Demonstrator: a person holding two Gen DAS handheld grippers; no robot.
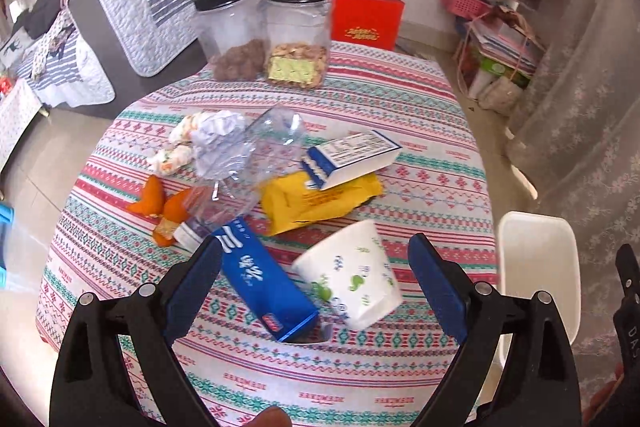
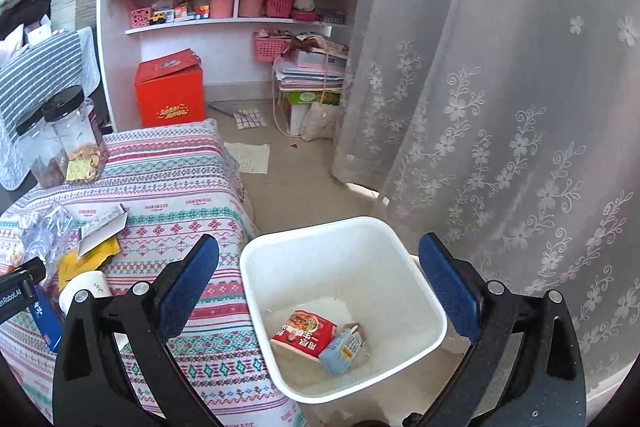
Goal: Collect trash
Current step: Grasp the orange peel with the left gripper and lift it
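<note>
My left gripper (image 1: 316, 255) hangs open over the patterned table (image 1: 420, 107), its fingers on either side of a blue carton (image 1: 264, 287) and a tipped paper cup (image 1: 352, 279), touching neither. Behind them lie a yellow wrapper (image 1: 316, 203), a blue-and-white box (image 1: 352, 157), a crushed clear bottle (image 1: 248, 167), crumpled paper (image 1: 216, 139) and orange peel (image 1: 160, 203). My right gripper (image 2: 320, 259) is open and empty above the white bin (image 2: 408, 259), which stands on the floor beside the table. In the bin lie a red packet (image 2: 306, 333) and a small light-blue carton (image 2: 344, 347).
Two black-lidded jars (image 1: 296, 31) of snacks stand at the table's far edge. A red box (image 1: 368, 15) sits on the floor by the white shelves (image 2: 224, 23). A lace curtain (image 2: 500, 107) hangs to the right of the bin. A sofa with striped covers (image 1: 132, 23) is at the left.
</note>
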